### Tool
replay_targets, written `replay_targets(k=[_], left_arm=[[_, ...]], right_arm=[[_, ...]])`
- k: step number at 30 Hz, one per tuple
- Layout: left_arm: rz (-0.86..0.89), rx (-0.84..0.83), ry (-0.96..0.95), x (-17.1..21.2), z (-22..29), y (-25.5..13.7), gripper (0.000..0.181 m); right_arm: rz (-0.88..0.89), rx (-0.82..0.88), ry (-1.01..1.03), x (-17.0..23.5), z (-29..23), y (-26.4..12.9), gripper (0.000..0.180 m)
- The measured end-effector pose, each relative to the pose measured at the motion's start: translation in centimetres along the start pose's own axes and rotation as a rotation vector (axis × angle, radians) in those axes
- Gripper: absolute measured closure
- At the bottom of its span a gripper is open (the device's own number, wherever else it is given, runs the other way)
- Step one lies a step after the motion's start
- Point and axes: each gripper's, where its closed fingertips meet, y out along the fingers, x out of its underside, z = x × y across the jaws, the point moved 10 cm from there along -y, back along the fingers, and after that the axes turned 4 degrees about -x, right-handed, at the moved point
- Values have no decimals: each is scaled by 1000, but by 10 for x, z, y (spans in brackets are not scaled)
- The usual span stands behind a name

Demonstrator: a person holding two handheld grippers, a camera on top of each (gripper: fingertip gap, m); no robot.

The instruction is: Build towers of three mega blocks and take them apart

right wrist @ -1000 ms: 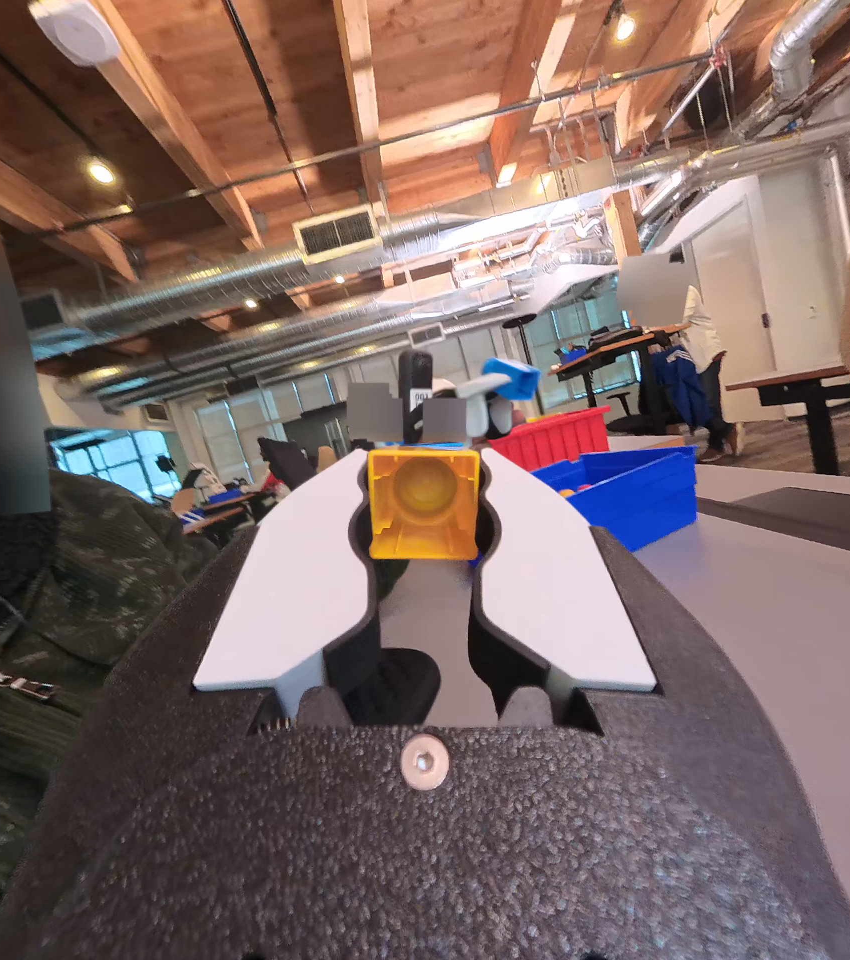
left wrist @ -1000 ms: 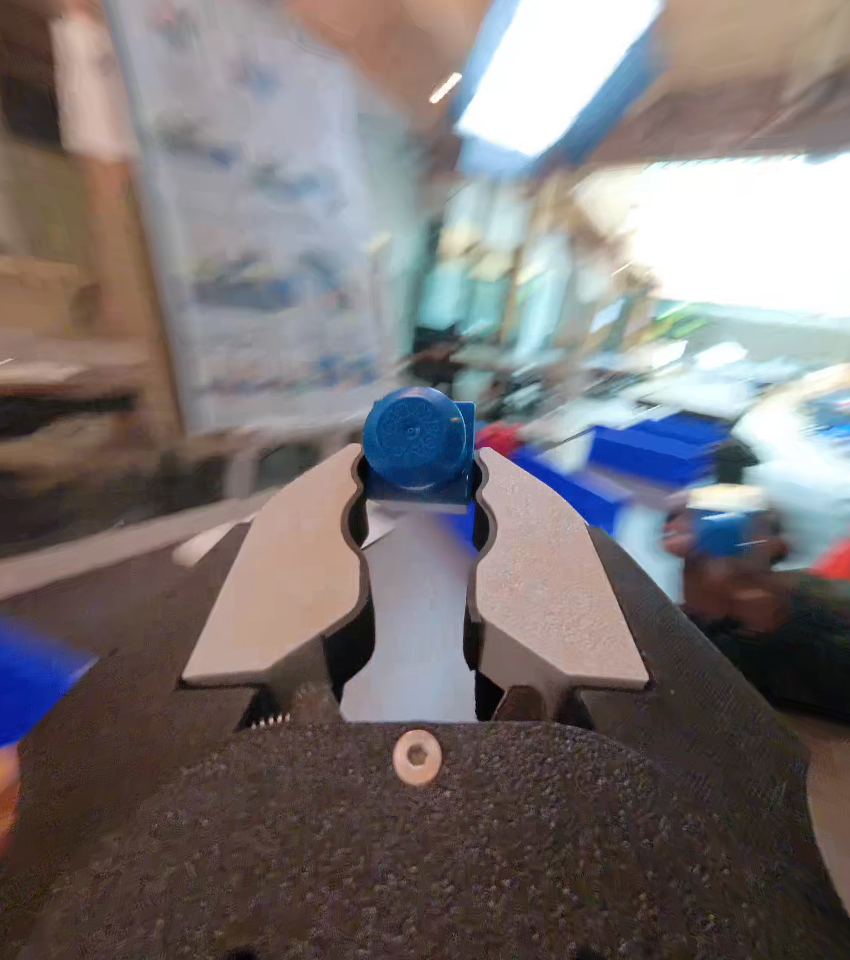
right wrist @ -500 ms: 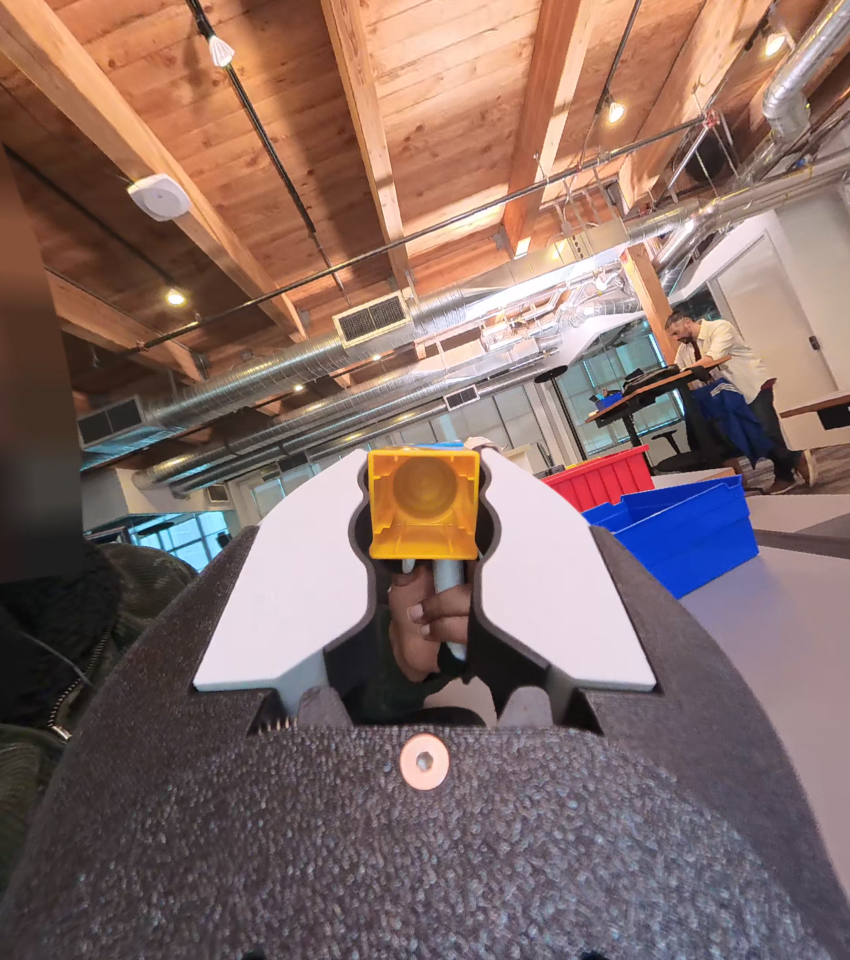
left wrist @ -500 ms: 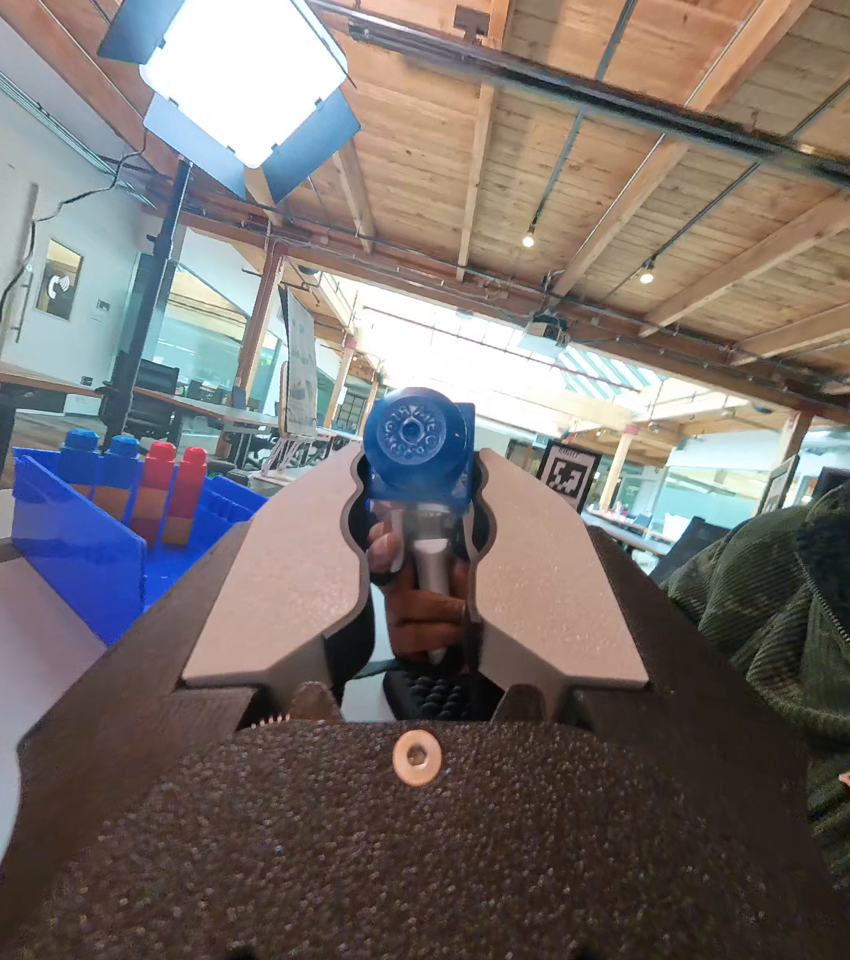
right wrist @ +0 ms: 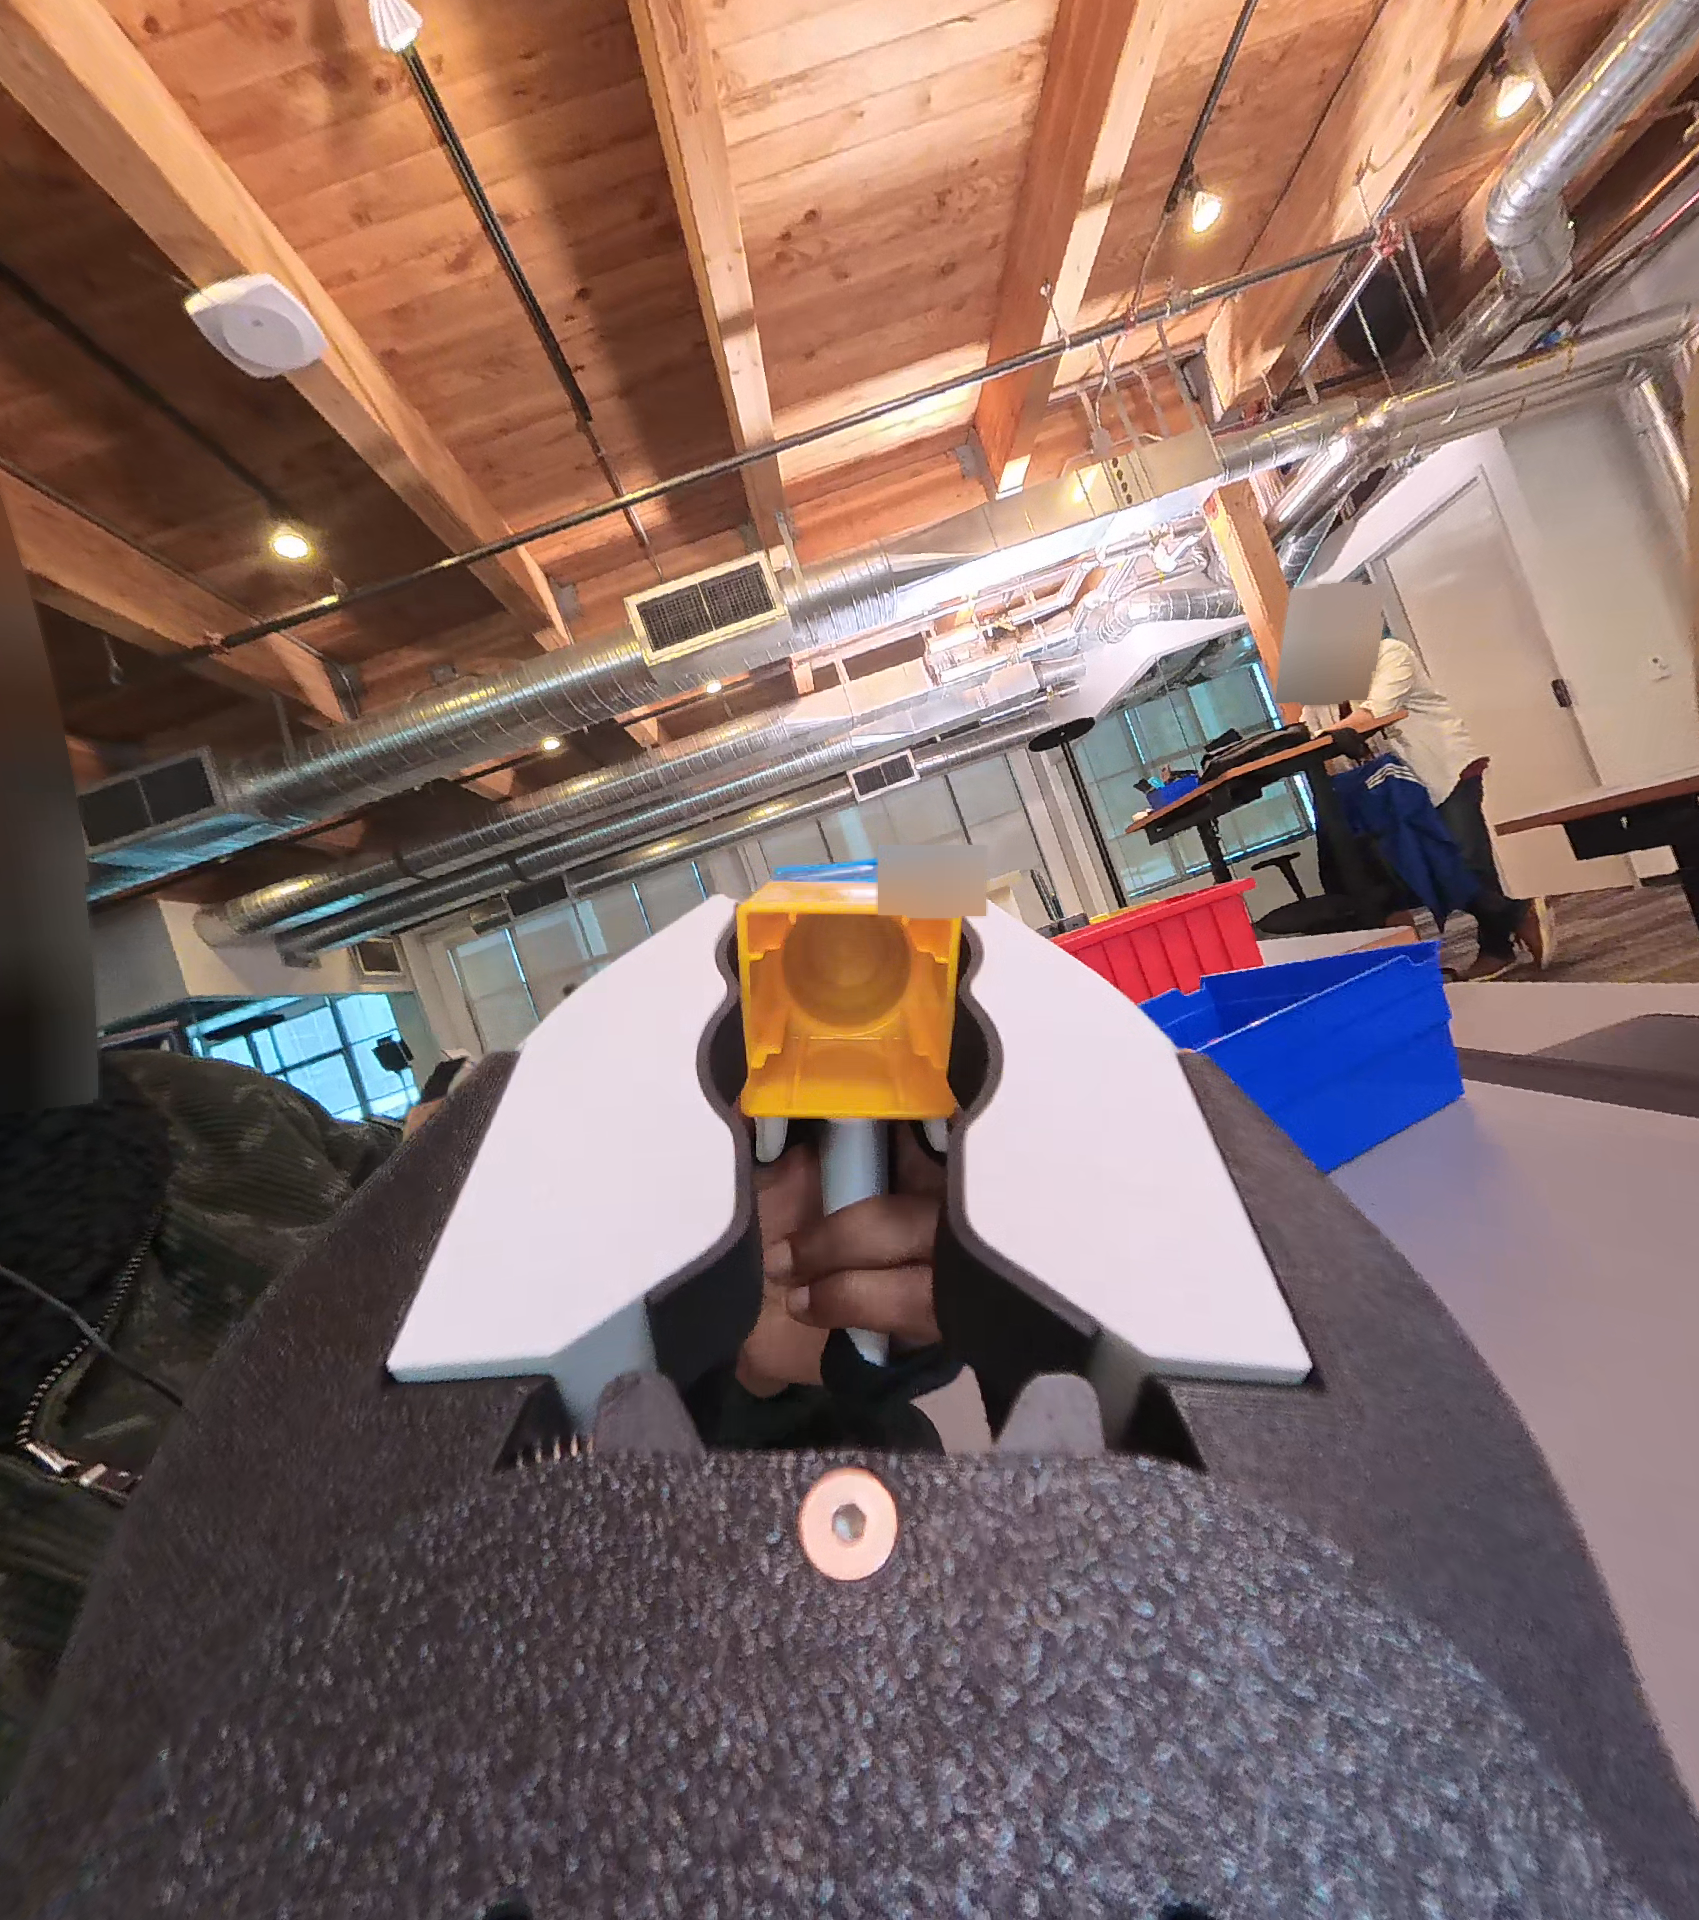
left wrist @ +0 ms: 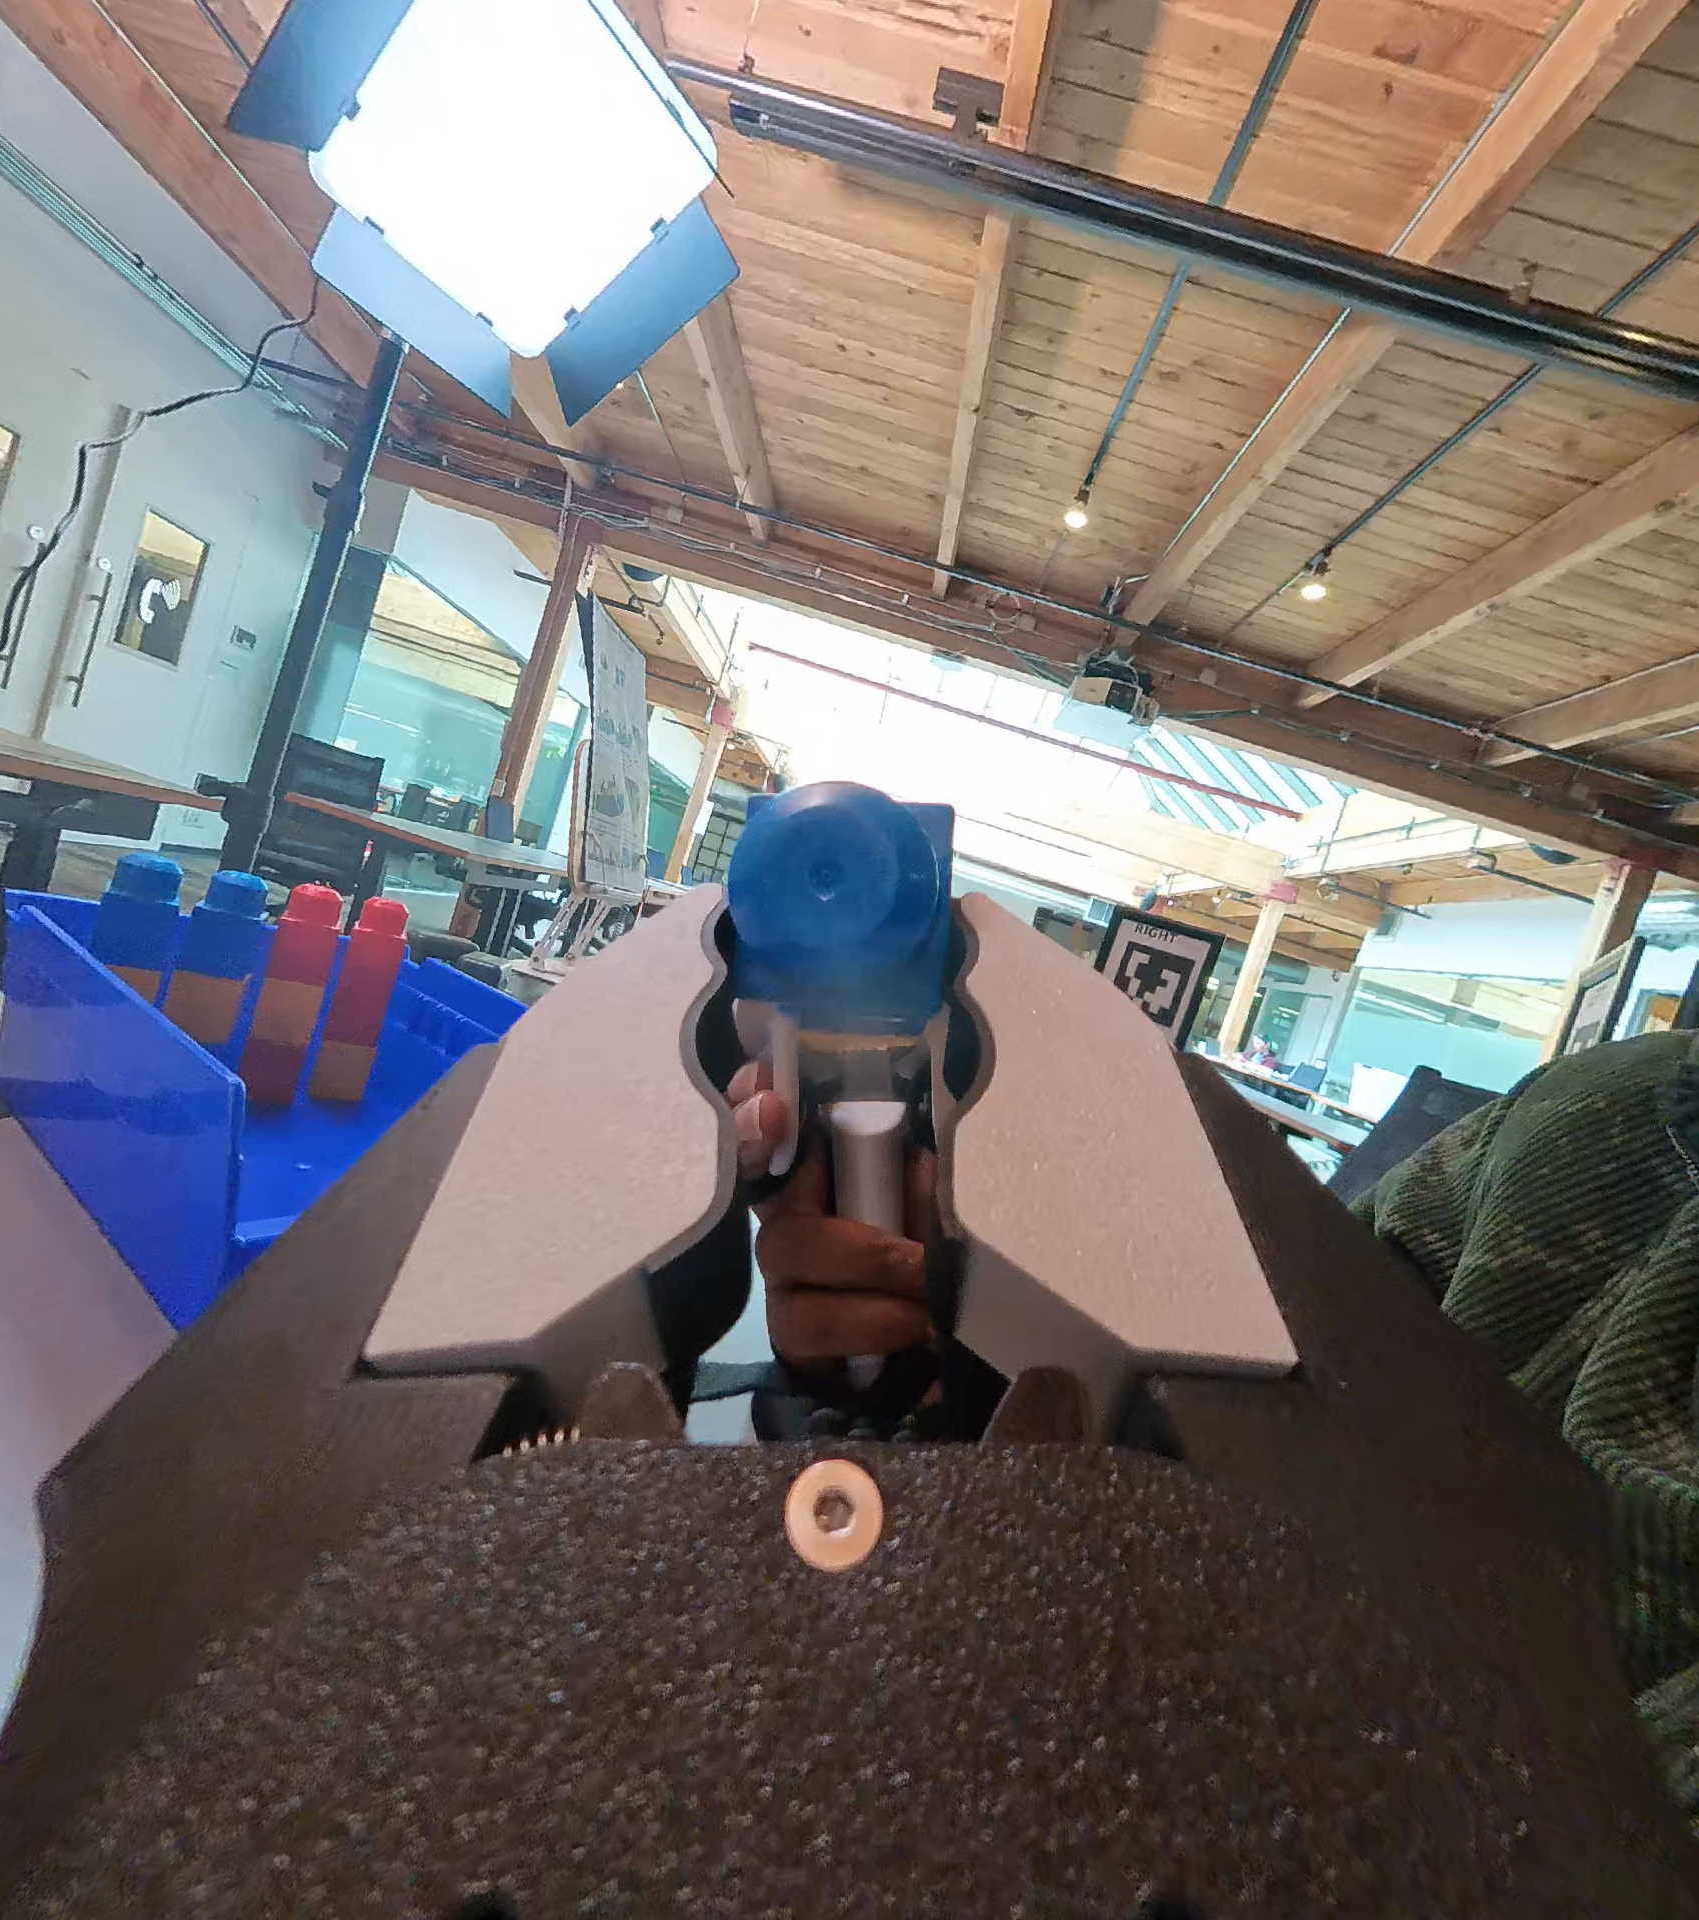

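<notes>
Left gripper [left wrist: 840, 940] is clamping the blue block [left wrist: 837, 906], stud facing the camera; right gripper [right wrist: 850, 1003] is clamping the yellow block [right wrist: 847, 1013], hollow underside facing its own camera, probably so stud meets socket; finished towers [left wrist: 253, 982] are standing in the blue bin [left wrist: 112, 1122] at nine o'clock.
</notes>
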Motion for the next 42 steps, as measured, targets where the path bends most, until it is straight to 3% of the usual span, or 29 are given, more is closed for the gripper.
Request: replay_targets(k=[21,25,28,31,35,38,42], left_arm=[[-449,57,149,2,-12,-10,144],[-421,59,139,2,-12,-9,144],[-271,80,136,2,-6,-6,145],[-251,86,149,10,3,2,132],[-204,90,209,9,13,5,139],[-204,72,176,-7,6,-2,140],[-400,81,225,-2,5,-3,140]], right_arm=[[-312,18,-117,-5,0,-3,143],[-301,15,-112,-5,1,-4,144],[-216,-12,-72,-1,1,-2,143],[-135,-51,-32,7,0,4,143],[-141,-88,14,21,-3,15,143],[-403,-26,-15,35,1,21,143],[-771,41,-118,62,2,27,139]])
